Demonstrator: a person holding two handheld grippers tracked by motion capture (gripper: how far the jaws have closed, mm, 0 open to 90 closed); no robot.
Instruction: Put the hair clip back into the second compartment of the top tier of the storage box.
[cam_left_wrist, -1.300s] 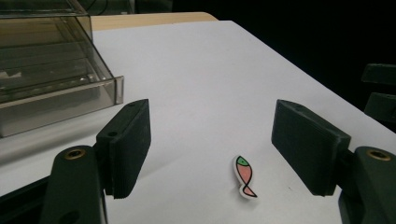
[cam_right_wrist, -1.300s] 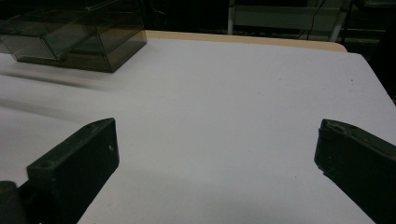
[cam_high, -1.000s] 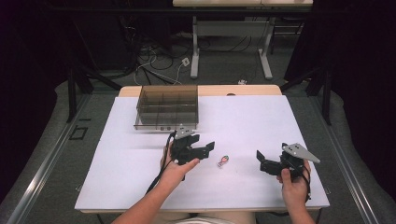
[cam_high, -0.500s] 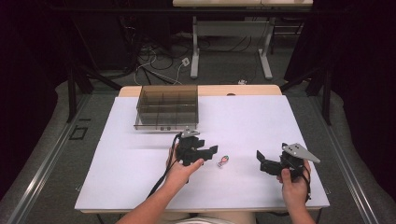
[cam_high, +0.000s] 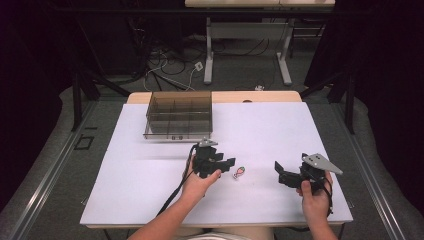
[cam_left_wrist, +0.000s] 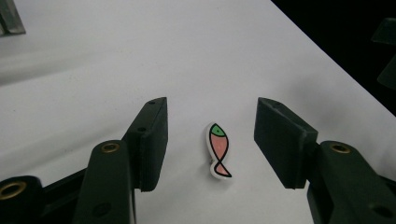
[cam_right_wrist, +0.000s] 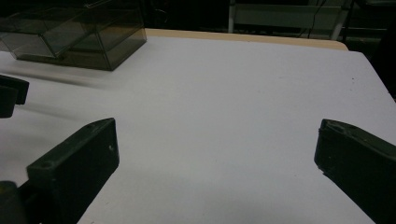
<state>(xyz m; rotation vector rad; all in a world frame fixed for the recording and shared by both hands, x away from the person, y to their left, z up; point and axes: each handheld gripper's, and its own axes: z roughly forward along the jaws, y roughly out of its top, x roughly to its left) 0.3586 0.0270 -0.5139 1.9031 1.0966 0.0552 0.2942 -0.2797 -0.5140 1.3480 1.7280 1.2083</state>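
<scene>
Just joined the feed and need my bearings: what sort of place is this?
Probably a lab or workshop test bench, not a home. A white-topped table holds a smoky compartment box and a small fish piece, with loose cables and a metal desk frame on the floor behind.

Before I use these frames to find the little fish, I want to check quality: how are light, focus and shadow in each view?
High view: the table is evenly lit against dark surroundings, and the fish is tiny. Left gripper view: the fish is sharp between the open jaws, with soft shadows. Right gripper view: dimmer, the near jaws slightly soft, and the box casts a blurred shadow.
</scene>
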